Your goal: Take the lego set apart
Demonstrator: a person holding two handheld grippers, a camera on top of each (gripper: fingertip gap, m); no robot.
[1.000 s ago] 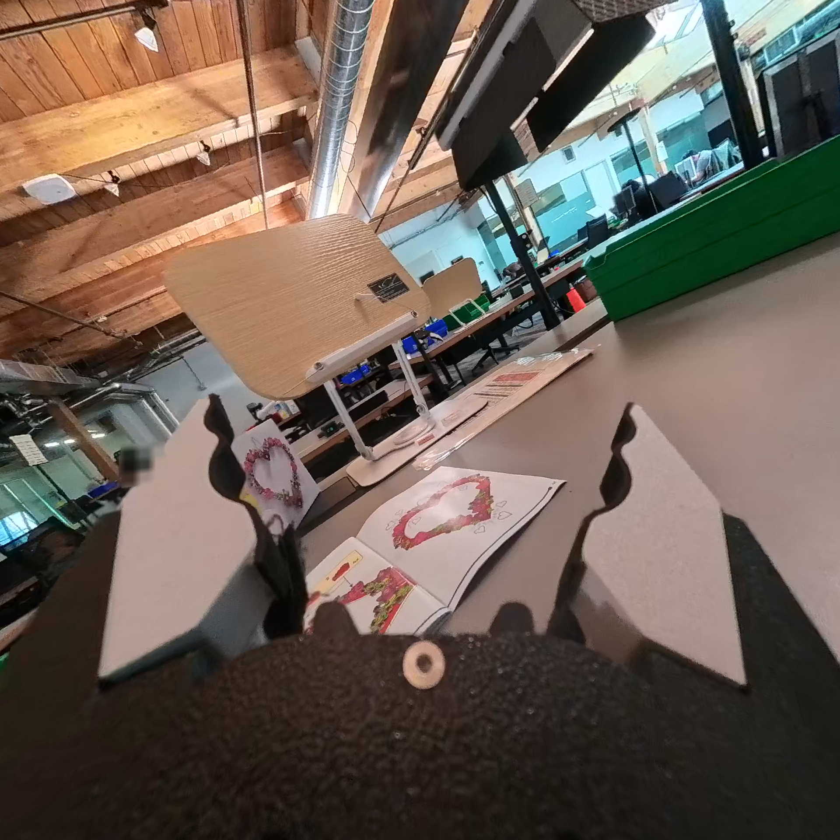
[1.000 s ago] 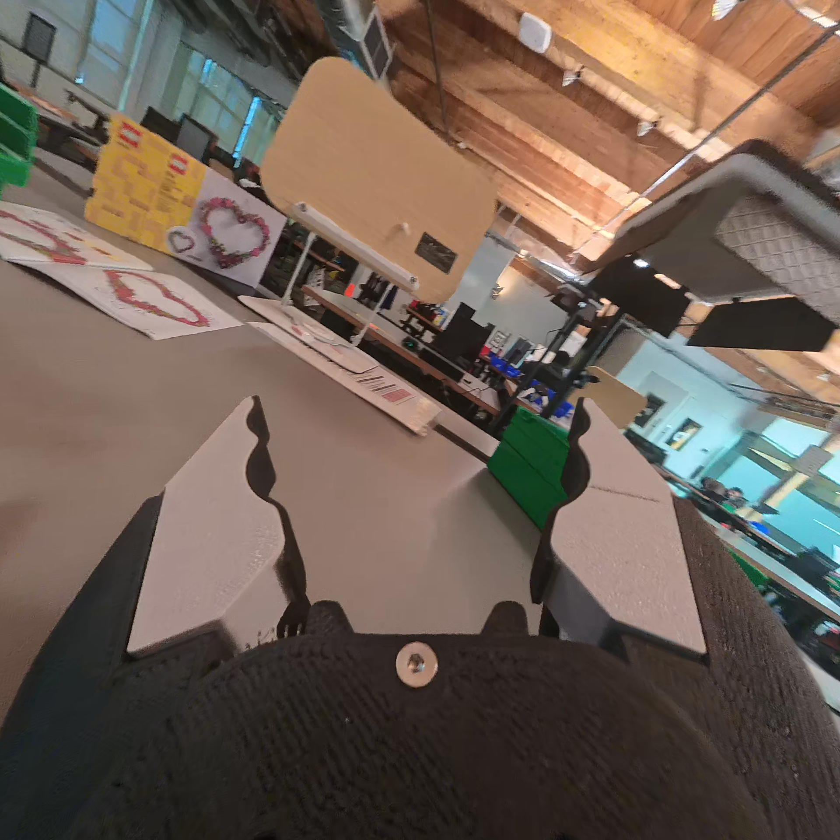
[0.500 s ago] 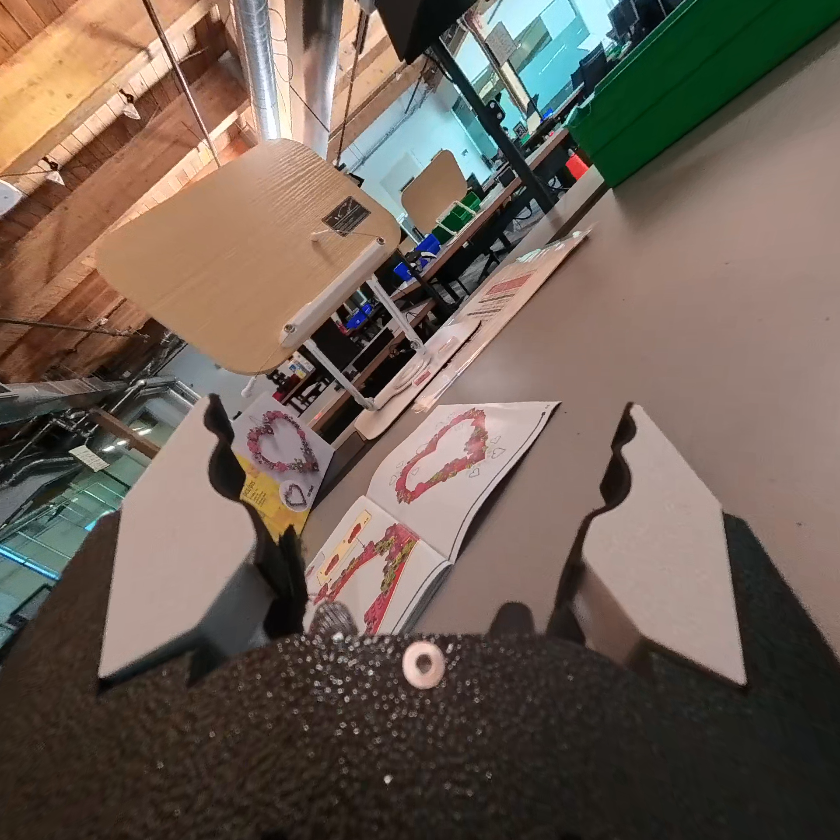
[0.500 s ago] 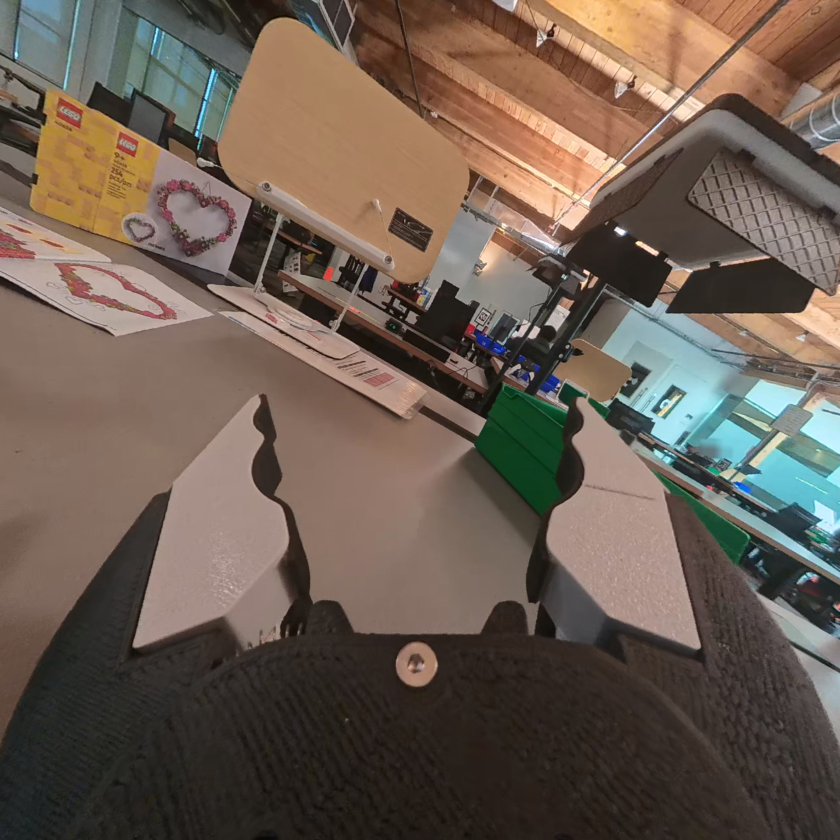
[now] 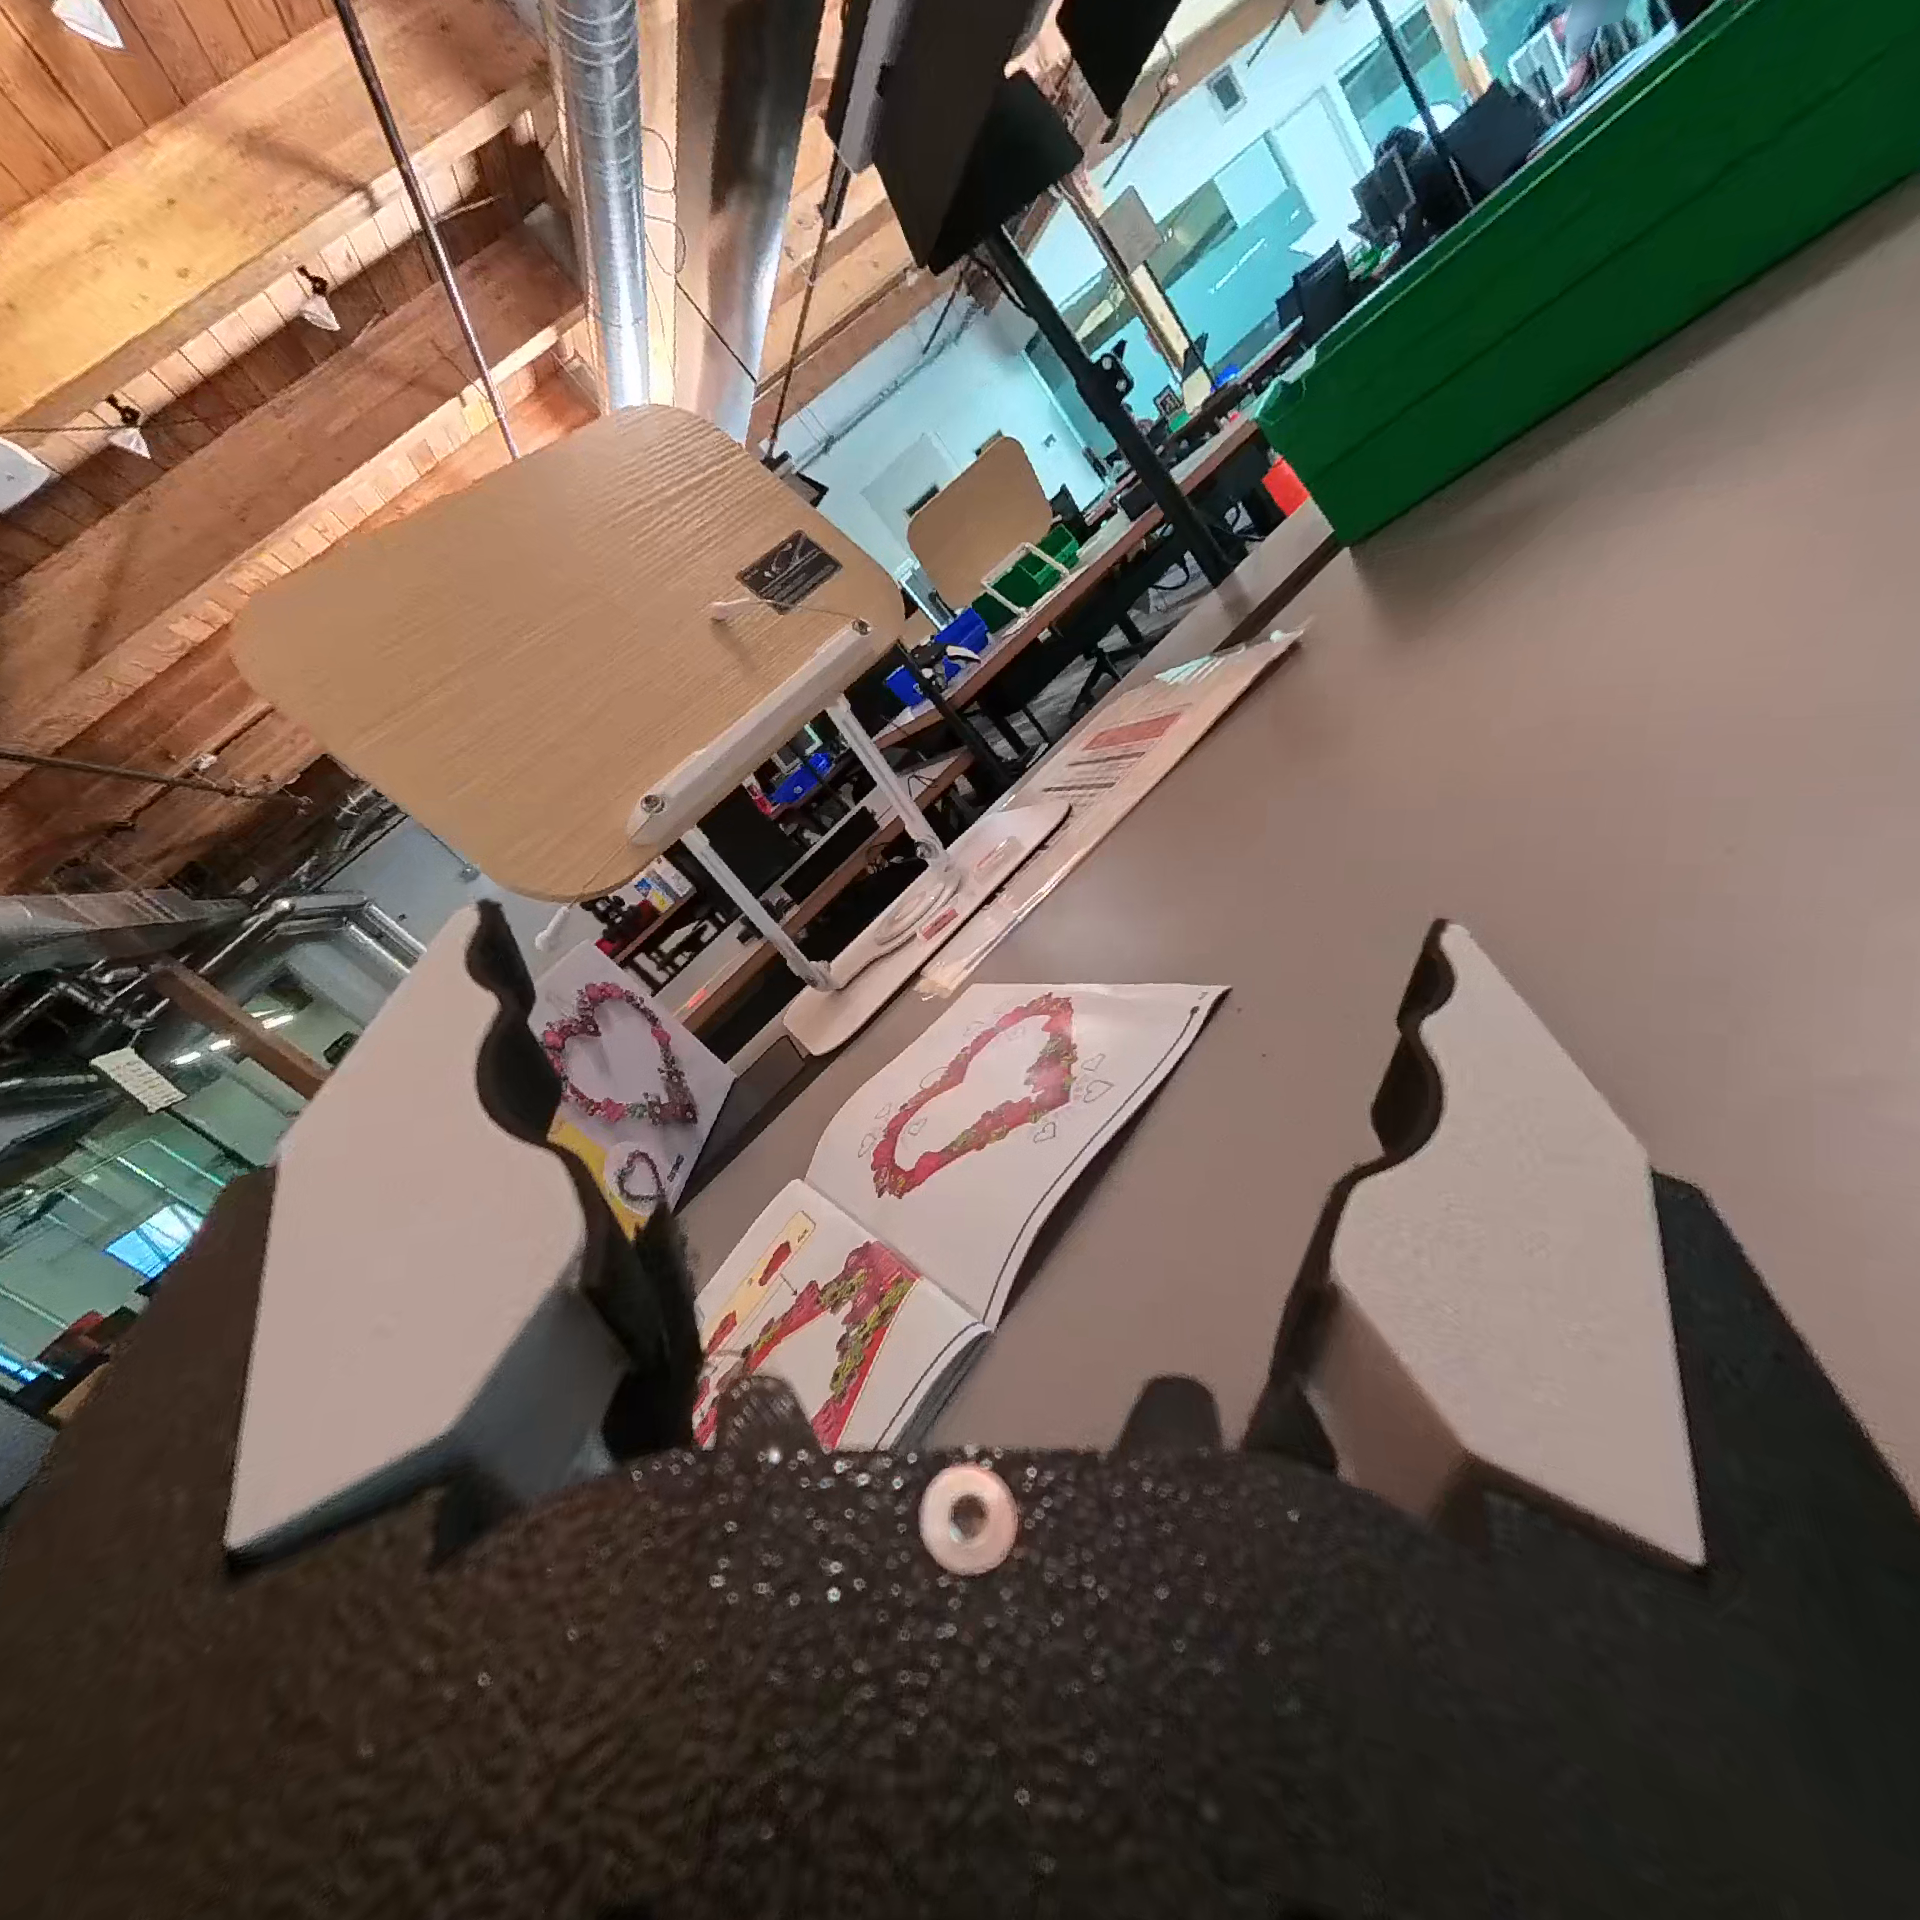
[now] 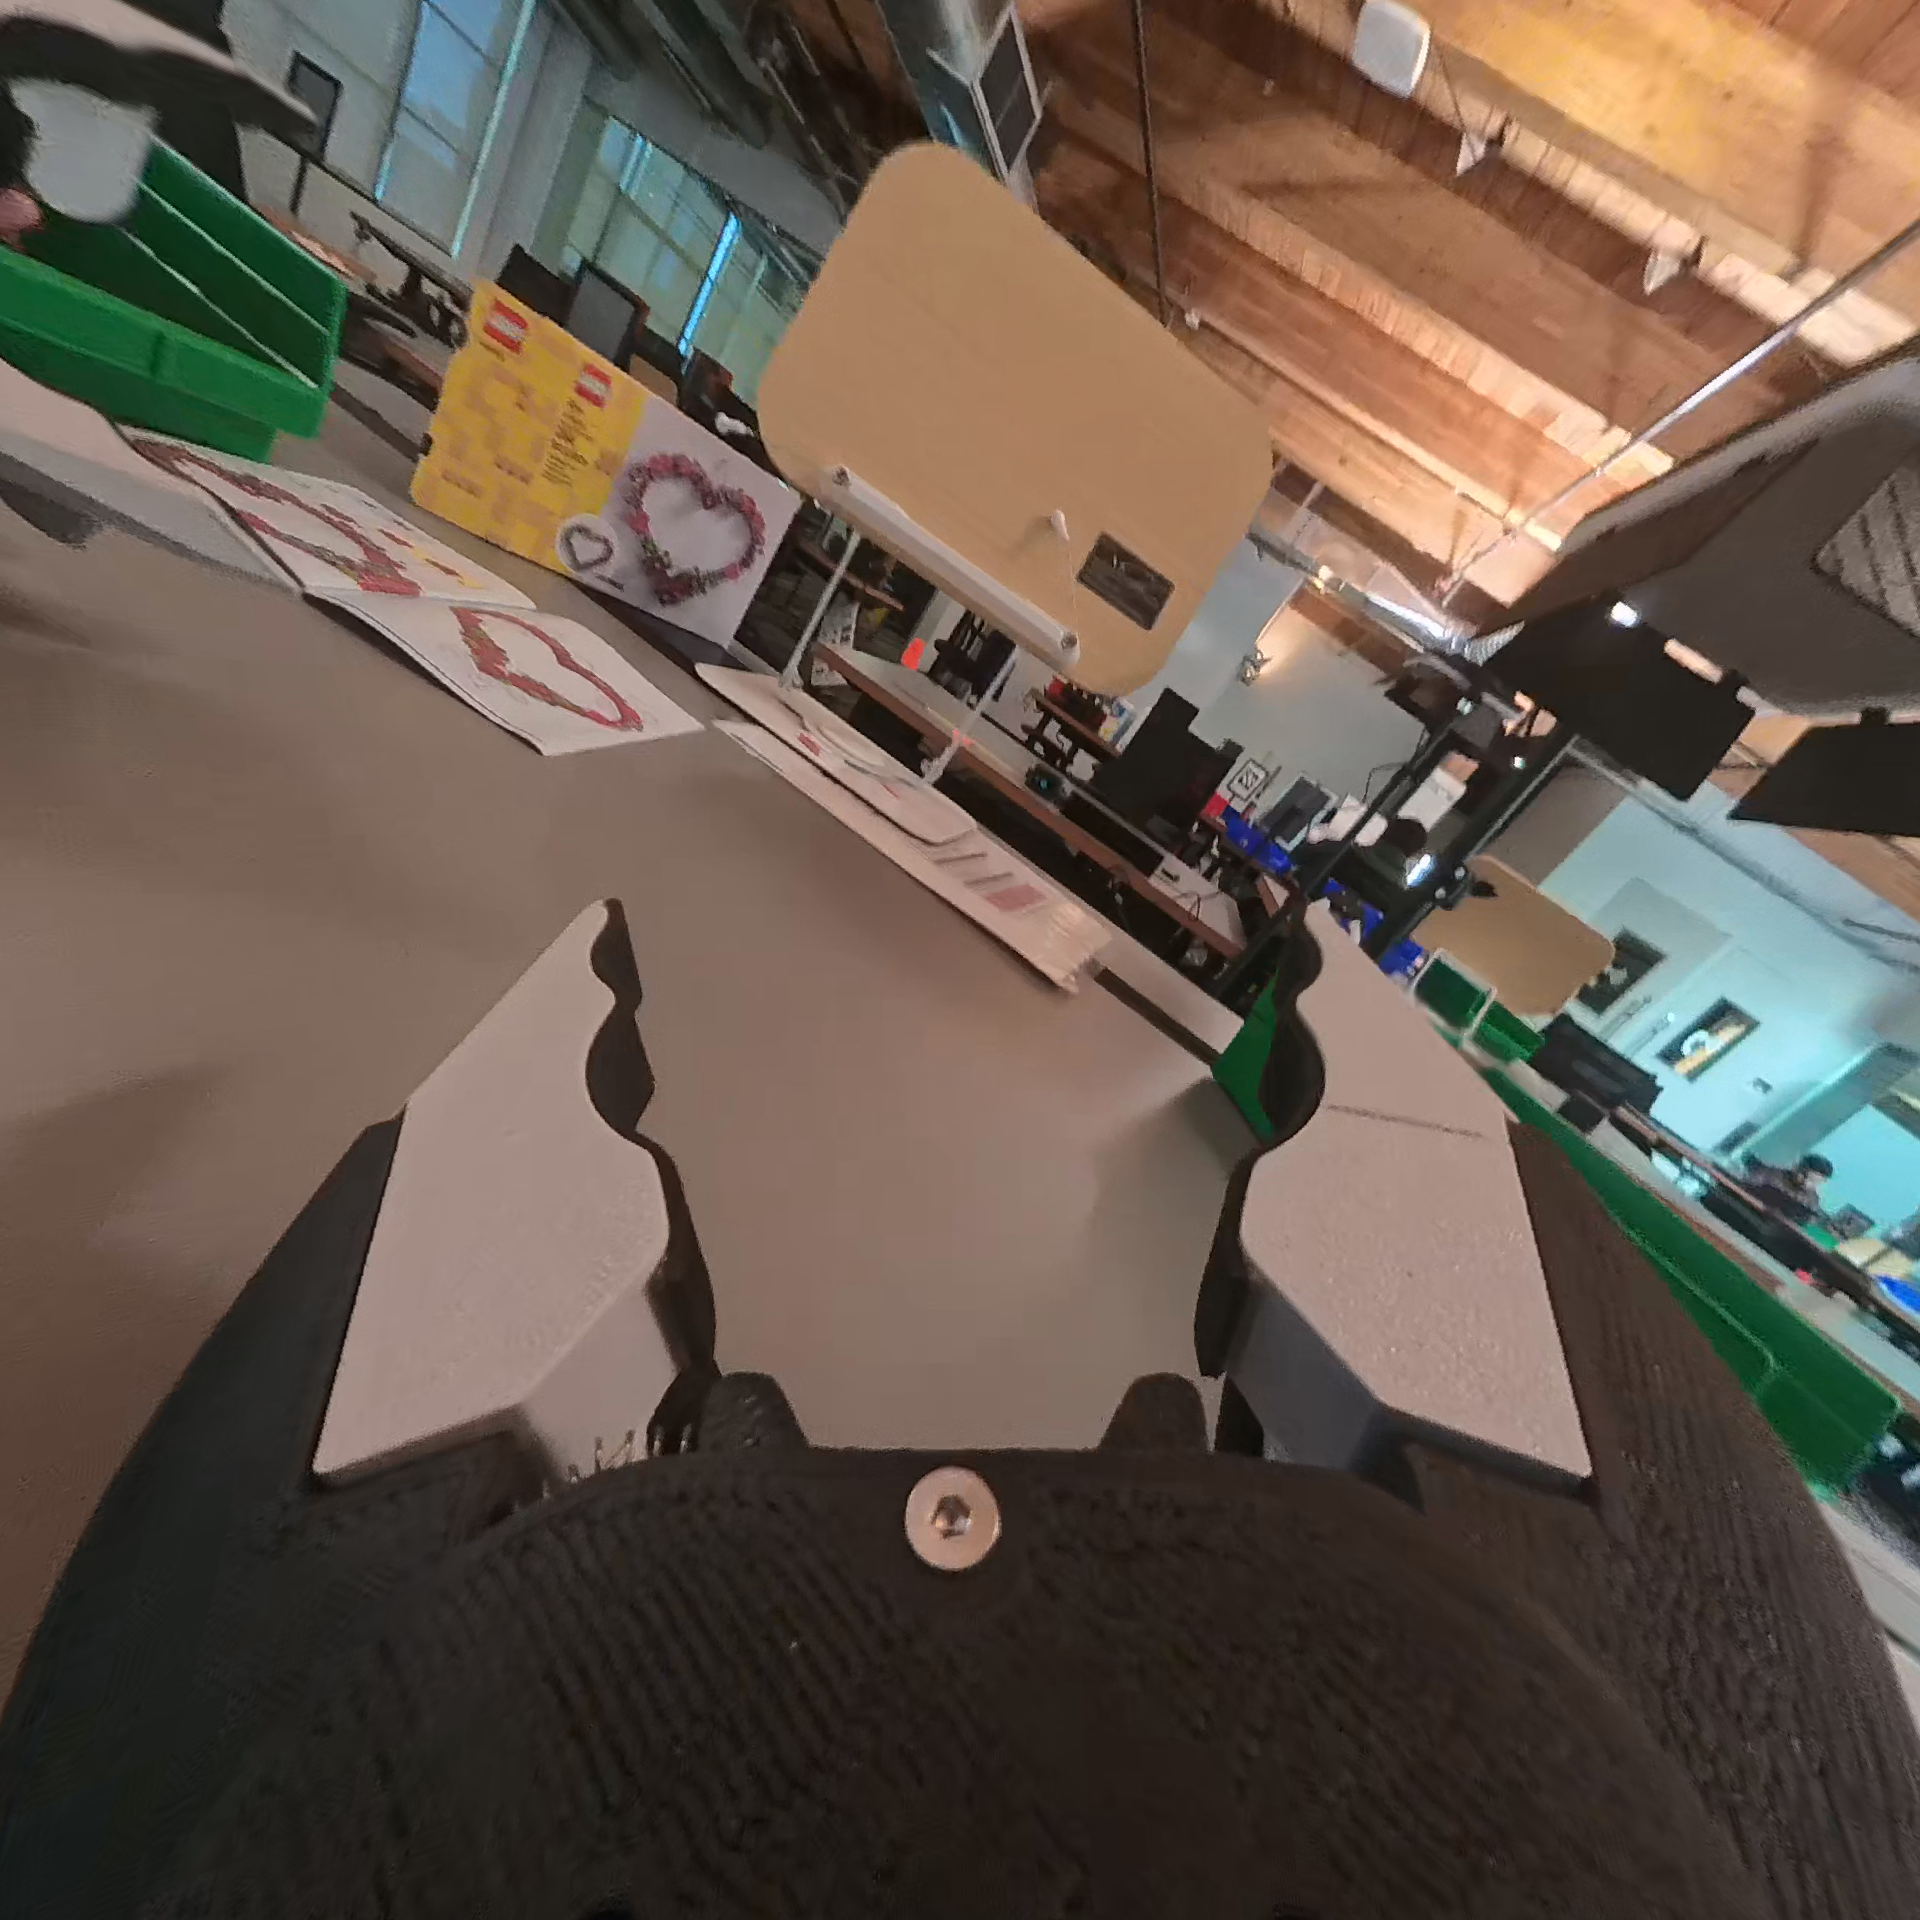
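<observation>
Both jaws were spread wide and held nothing, and the built lego set was nowhere in sight, so which gripper was nearer I could not tell; only the open paper booklet with red hearts (image 5: pixel 997 1132) lay ahead of the left gripper (image 5: pixel 961 1039), while bare grey table (image 6: pixel 883 1143) lay ahead of the right gripper (image 6: pixel 956 1039)

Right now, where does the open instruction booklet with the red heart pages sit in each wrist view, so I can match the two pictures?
Left wrist view: the instruction booklet lies open on the grey table, centre frame, between the hand-held gripper's fingers.
Right wrist view: the booklet lies in the upper left, far beyond the fingers.
Shared landmark: the tilted wooden board on a white stand, standing just behind the booklet in both views.
</observation>
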